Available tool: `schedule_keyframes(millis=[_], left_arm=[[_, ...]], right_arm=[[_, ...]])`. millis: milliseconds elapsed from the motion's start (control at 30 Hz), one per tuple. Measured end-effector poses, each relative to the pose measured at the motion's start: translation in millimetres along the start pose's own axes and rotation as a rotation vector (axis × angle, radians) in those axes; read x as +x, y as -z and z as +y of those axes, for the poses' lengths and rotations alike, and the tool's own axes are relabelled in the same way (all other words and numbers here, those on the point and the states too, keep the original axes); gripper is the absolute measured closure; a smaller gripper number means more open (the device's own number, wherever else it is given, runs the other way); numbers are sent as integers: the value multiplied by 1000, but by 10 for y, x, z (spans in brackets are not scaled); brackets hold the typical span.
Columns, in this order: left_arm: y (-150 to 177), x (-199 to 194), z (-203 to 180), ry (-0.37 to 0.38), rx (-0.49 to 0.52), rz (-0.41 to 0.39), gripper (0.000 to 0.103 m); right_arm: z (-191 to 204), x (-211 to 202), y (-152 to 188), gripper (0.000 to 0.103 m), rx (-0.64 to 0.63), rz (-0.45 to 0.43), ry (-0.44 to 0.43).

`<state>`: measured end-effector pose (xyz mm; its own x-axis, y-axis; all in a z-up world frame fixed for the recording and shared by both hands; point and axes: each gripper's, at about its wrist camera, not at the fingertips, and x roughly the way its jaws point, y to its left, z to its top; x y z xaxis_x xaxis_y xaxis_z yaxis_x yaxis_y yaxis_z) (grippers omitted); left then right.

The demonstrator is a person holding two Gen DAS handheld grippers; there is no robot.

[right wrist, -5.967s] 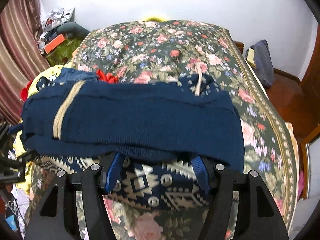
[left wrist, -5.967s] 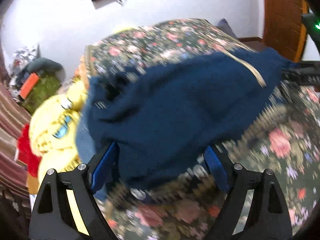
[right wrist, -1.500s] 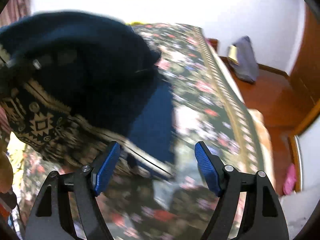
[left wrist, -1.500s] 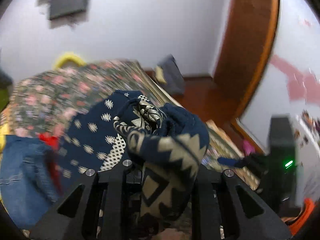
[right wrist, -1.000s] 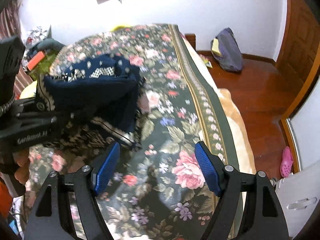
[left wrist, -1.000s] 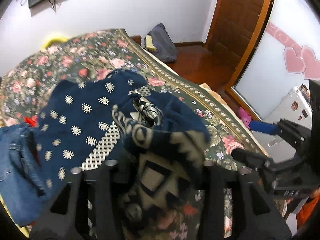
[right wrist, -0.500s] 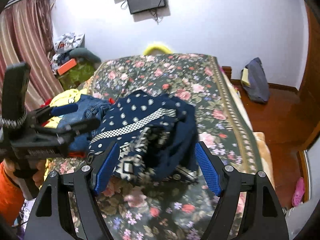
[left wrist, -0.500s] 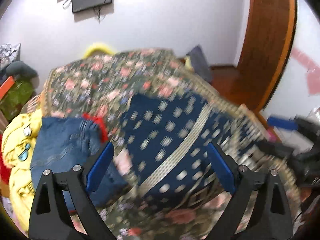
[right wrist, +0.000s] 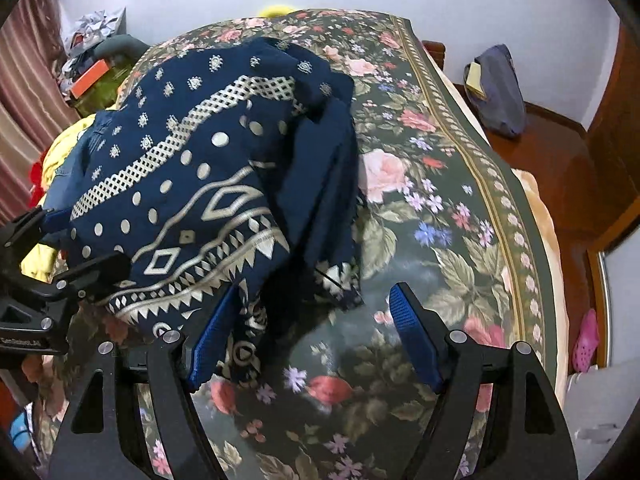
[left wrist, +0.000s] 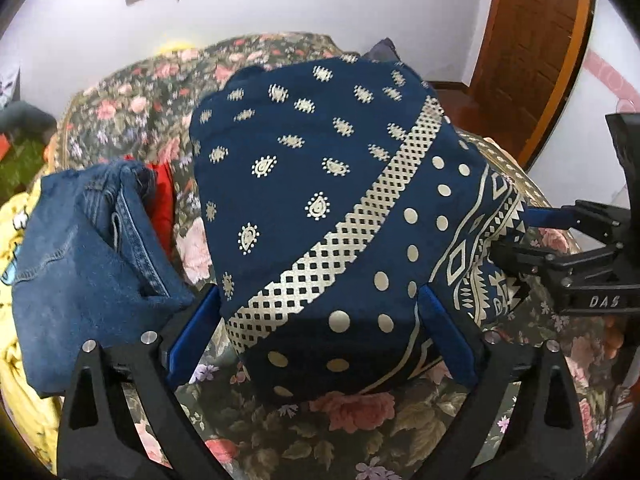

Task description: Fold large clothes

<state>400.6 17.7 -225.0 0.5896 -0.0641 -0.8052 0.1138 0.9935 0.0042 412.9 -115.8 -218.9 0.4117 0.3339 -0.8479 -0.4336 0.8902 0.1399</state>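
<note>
A navy garment (left wrist: 320, 200) with cream dots, lattice band and zigzag border lies bunched on the floral bedspread (left wrist: 360, 432); it also shows in the right wrist view (right wrist: 208, 184). My left gripper (left wrist: 320, 336) is open, its blue pads on either side of the garment's near edge. My right gripper (right wrist: 316, 340) is open, the left pad against the garment's rumpled hem, the right pad over bare bedspread (right wrist: 440, 220). The right gripper also shows in the left wrist view (left wrist: 568, 264) beside the garment's border.
Folded blue jeans (left wrist: 88, 264) and a red cloth (left wrist: 160, 196) lie left of the garment, over yellow fabric (left wrist: 16, 352). A dark bag (right wrist: 496, 88) sits on the wooden floor right of the bed. Clutter (right wrist: 92, 68) is piled at the far left wall.
The left gripper let go of the bunched garment, which now lies spread on the bed. Both grippers have come down close to its near edge.
</note>
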Motion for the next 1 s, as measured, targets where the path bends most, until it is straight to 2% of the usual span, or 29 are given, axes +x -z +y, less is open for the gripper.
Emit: schedule_keyframes(millis=[100, 300, 467, 600, 700, 767, 867, 933, 1000], left_arm=[[2, -84, 37, 1, -1, -14, 5], [-84, -391, 124, -64, 23, -91, 5], [-214, -593, 218, -76, 28, -162, 5], [-361, -522, 364, -57, -8, -155, 5], [-451, -306, 527, -11, -64, -103, 5], [-499, -118, 652, 50, -115, -44, 5], [-525, 185, 840, 183, -232, 42, 5], [-524, 301, 922, 268, -298, 68, 5], [-537, 386, 949, 303, -324, 79, 5]], right_arm=[[12, -149, -11, 29, -11, -22, 0], [140, -428, -97, 29, -52, -96, -12], [210, -565, -229, 29, -44, -160, -89], [228, -482, -391, 29, -23, -163, -148], [181, -290, -531, 29, 19, -120, -206], [148, -124, -612, 29, 39, -77, -237], [68, 117, -701, 29, 56, -24, -216], [-24, 251, -743, 28, 79, 4, -223], [-136, 367, -782, 23, 110, 32, -284]])
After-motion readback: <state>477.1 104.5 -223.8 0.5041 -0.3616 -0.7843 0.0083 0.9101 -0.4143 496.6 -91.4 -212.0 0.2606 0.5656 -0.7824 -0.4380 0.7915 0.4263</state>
